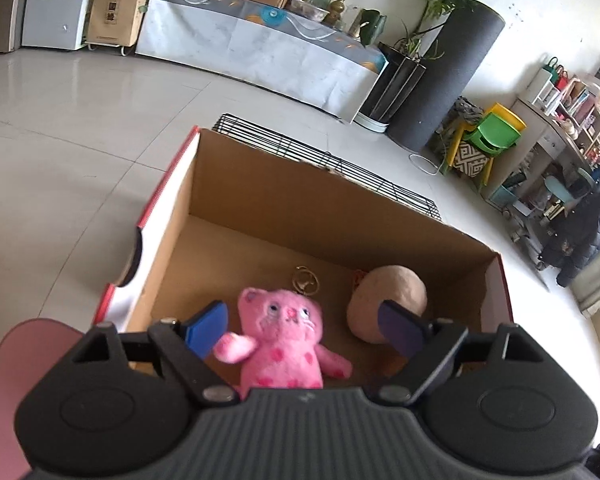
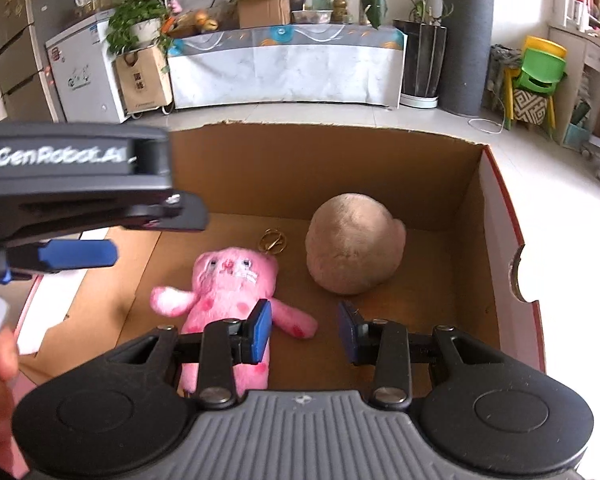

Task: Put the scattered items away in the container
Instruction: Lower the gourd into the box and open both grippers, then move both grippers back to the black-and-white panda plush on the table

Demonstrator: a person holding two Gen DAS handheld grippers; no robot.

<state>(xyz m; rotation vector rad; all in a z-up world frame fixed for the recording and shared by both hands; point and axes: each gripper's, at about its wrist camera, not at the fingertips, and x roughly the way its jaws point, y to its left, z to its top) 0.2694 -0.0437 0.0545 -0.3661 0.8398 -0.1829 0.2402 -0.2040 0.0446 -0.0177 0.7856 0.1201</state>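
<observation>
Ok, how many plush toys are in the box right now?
2. The pink toy lies on the box floor on the left, face up. The beige toy sits to its right, nearer the back wall. The near edge of the floor is hidden by the grippers.

One cardboard box holds two plush toys: one pink, one beige.

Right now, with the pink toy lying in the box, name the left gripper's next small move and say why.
Probably lift the left gripper straight up out of the cardboard box. Its jaws stand wide and empty, and the pink plush cat lies on the box floor beside the beige plush ball, so nothing is left to release.
</observation>
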